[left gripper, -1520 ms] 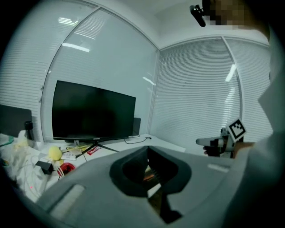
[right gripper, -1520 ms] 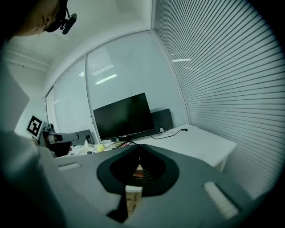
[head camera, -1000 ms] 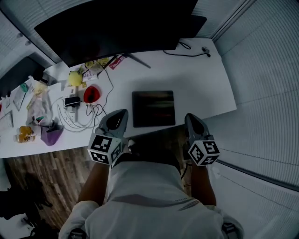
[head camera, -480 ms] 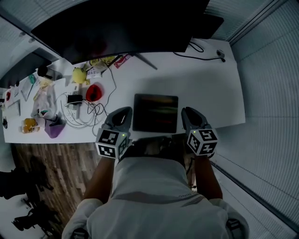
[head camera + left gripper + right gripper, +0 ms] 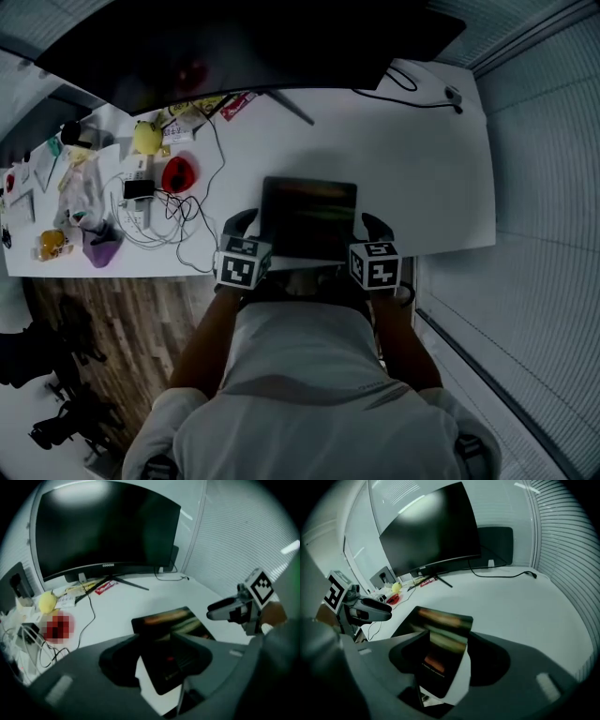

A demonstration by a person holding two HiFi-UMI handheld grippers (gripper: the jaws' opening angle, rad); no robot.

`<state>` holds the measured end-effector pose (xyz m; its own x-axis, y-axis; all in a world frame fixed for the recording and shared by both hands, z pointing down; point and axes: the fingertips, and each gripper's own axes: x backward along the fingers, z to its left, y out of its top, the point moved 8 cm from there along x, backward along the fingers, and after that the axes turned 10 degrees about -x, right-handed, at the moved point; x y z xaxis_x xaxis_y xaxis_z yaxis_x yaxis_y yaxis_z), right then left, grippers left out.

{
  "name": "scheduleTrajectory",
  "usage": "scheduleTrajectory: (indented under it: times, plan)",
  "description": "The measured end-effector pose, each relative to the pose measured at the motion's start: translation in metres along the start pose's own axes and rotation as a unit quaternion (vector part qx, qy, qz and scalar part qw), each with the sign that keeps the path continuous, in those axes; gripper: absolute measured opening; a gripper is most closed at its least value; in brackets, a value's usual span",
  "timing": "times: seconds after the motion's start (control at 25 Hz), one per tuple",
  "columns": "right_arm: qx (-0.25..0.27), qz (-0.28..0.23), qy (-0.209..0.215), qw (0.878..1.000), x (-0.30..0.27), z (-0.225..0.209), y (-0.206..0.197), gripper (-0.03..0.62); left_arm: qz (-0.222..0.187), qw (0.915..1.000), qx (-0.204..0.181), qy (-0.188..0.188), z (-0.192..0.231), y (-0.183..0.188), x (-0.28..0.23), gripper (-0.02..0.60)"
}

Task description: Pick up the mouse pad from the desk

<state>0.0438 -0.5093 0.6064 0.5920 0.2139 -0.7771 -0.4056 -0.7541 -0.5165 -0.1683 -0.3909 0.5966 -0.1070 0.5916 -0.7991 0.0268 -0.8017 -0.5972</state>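
Observation:
The dark mouse pad [image 5: 309,217] lies flat on the white desk [image 5: 422,187], close to its front edge. My left gripper [image 5: 241,225] hangs over the pad's near left corner and my right gripper [image 5: 374,225] over its near right corner. In the left gripper view the jaws [image 5: 157,660] are opening, and the corner of the pad [image 5: 171,625] shows between them, untouched. In the right gripper view the jaws [image 5: 450,665] are opening too, with the pad [image 5: 440,634] lying between them and not pressed. Each gripper shows in the other's view: the right gripper [image 5: 229,611], the left gripper [image 5: 370,610].
A large dark monitor [image 5: 234,47] stands at the back of the desk. Left of the pad lie tangled cables [image 5: 159,220], a red object [image 5: 176,174], a yellow ball [image 5: 147,137] and a purple thing [image 5: 101,251]. A cable [image 5: 422,94] runs at the back right. Blinds close off the right side.
Both grippers have come down and forward from in front of the desk edge to the pad's two near corners. The pad has not moved.

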Motion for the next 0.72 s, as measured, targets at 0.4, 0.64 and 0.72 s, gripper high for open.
scheduleTrajectory:
  times: [0.4,0.64,0.72]
  plan:
    - [0.004,0.064,-0.039,0.997,-0.044,-0.005,-0.029,0.328,0.094,0.9955,0.003,0.004,0.001,-0.031,-0.045,0.268]
    - [0.009,0.079,-0.052,0.995,-0.046,-0.004,-0.036,0.31,0.104,0.9945,0.0,0.006,-0.007,-0.048,-0.059,0.285]
    - [0.022,0.082,-0.063,0.994,-0.046,-0.001,-0.036,0.307,0.106,0.9943,0.003,0.008,-0.009,-0.046,-0.058,0.284]
